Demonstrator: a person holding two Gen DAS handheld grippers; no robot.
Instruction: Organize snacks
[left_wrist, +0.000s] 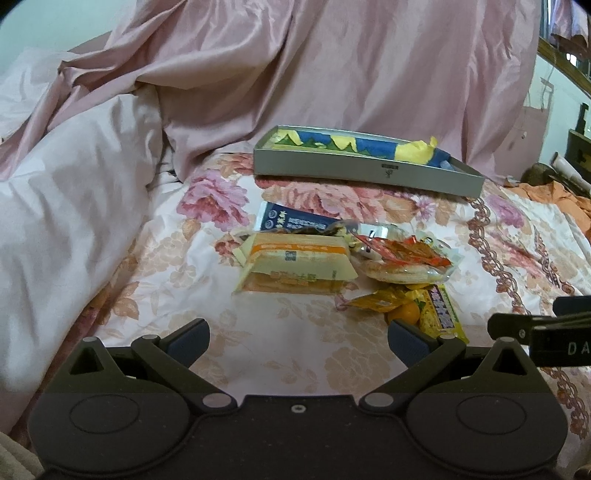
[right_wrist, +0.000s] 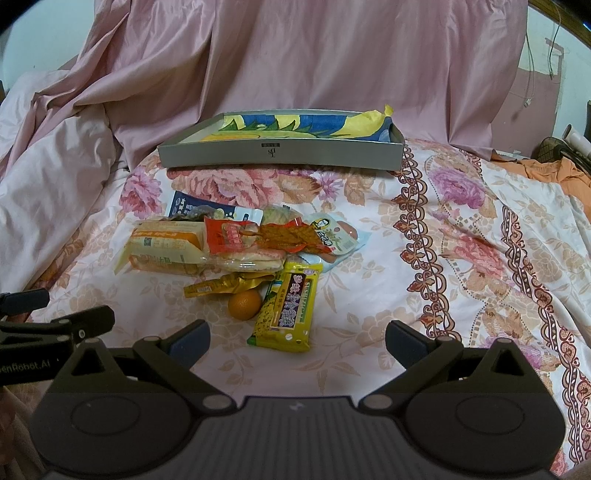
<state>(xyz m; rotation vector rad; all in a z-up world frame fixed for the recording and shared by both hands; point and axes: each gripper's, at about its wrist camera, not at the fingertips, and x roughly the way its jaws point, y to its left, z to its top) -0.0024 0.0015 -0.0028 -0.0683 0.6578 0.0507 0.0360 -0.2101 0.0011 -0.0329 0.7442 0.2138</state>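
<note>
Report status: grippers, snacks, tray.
Left gripper open, empty. Right gripper open, empty. Snacks piled on bedspread, none in tray. Nothing between pile and tray.

Counts on the floral bedspread (right_wrist: 461, 206): one shallow grey cardboard tray (right_wrist: 280, 153) lined with one blue-and-yellow cloth (right_wrist: 295, 123); one small round orange fruit (right_wrist: 244, 303); one yellow-green oblong snack packet (right_wrist: 288, 312); one gold foil wrapper (right_wrist: 221, 285); one cream-and-orange bread package (right_wrist: 166, 249); one dark blue sachet (right_wrist: 188, 207).
</note>
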